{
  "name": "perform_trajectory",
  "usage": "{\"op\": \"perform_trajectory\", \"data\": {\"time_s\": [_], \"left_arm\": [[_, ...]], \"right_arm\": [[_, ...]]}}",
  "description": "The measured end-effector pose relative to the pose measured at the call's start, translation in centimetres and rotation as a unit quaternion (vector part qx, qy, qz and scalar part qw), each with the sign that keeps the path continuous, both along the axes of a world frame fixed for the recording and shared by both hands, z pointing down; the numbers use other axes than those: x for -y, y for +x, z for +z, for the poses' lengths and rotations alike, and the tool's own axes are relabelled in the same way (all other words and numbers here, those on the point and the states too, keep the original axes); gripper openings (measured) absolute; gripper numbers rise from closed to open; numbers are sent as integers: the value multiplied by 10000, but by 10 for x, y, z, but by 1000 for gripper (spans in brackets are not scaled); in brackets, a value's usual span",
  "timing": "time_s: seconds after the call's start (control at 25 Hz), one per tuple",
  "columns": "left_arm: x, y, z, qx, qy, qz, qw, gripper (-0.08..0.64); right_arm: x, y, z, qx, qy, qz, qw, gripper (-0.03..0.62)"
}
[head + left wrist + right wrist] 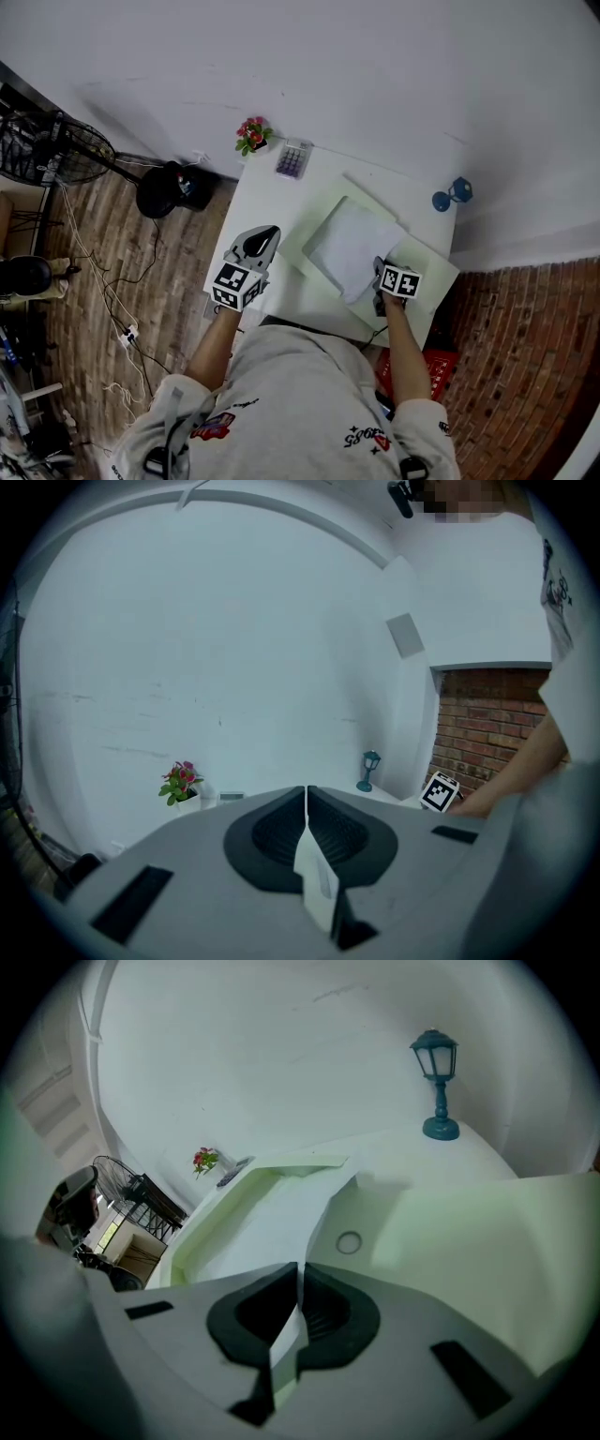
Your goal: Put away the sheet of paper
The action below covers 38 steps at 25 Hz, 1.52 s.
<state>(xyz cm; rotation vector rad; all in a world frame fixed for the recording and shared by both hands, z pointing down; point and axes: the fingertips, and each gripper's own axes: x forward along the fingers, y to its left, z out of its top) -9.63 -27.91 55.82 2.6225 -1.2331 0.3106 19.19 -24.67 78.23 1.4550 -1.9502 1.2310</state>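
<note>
Right claw [379, 272] is pinching the corner of the sheet [352, 246], which is lying in the open folder [317, 217]; left claw [266, 232], closed and empty, is hovering beside. Next probably calling for letting go and folding the cover over

The left strip of the tabletop [267, 197] lies bare, an open lane to the far edge. There stand a calculator [292, 159] and potted flowers [252, 135] (wall close behind). The open pale green folder [323, 211] fills the right half, and a blue lantern figurine [452, 195] occupies the far right corner.
</note>
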Motion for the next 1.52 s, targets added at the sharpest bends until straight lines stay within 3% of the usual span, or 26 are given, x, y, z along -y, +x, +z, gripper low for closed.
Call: {"op": "perform_trajectory", "data": {"time_s": [0.2, 1.28, 1.52], "left_arm": [[-1, 0, 0, -14, 8, 5, 10000, 25], [-8, -46, -1, 28, 10, -510, 9987, 25], [-10, -47, -3, 47, 34, -526, 9986, 25]], "right_arm": [[7, -15, 3, 407, -83, 286, 9987, 7], [41, -62, 12, 725, -305, 189, 9967, 8], [44, -64, 14, 1090, -369, 409, 9925, 8]]}}
